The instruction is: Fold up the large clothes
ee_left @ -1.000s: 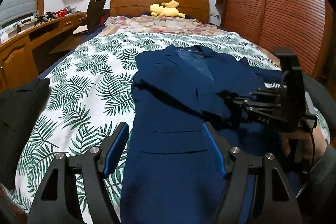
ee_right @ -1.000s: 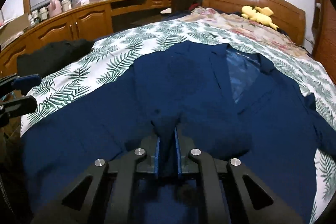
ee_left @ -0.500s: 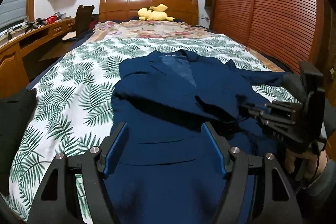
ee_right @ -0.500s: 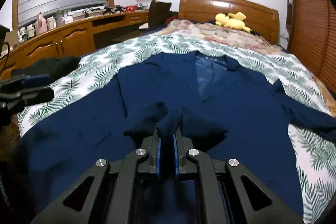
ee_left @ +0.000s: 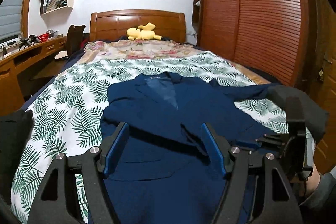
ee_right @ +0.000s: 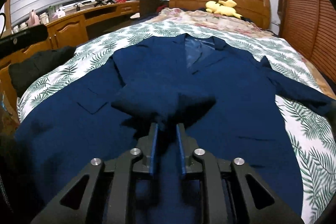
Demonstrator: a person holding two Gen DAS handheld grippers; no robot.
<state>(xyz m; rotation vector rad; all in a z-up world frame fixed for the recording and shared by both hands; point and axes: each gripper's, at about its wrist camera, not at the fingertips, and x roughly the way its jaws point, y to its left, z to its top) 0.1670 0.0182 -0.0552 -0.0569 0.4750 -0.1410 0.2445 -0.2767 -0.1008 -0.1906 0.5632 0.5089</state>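
A navy blue suit jacket (ee_left: pixel 168 119) lies face up on the bed, collar toward the headboard; it also shows in the right wrist view (ee_right: pixel 231 85). Its left sleeve is folded across the chest. My left gripper (ee_left: pixel 164 140) is open and empty above the jacket's lower front. My right gripper (ee_right: pixel 167 129) has its jaws slightly apart around the sleeve cuff (ee_right: pixel 163 102), whose cloth still lies between the pads. The right gripper also shows at the right in the left wrist view (ee_left: pixel 252 143). The other sleeve (ee_right: pixel 298 91) stretches out to the right.
The bed has a palm-leaf sheet (ee_left: pixel 69 102), a floral cover and a yellow plush toy (ee_left: pixel 142 34) by the wooden headboard. A black garment (ee_right: pixel 37 68) lies at the bed's left edge. A wooden desk (ee_right: pixel 69 24) runs along the left, a slatted wardrobe (ee_left: pixel 262 20) along the right.
My right gripper has drawn back toward the bed's foot and its jaws have loosened on the cuff. The left gripper has tilted up and pulled back, staying open.
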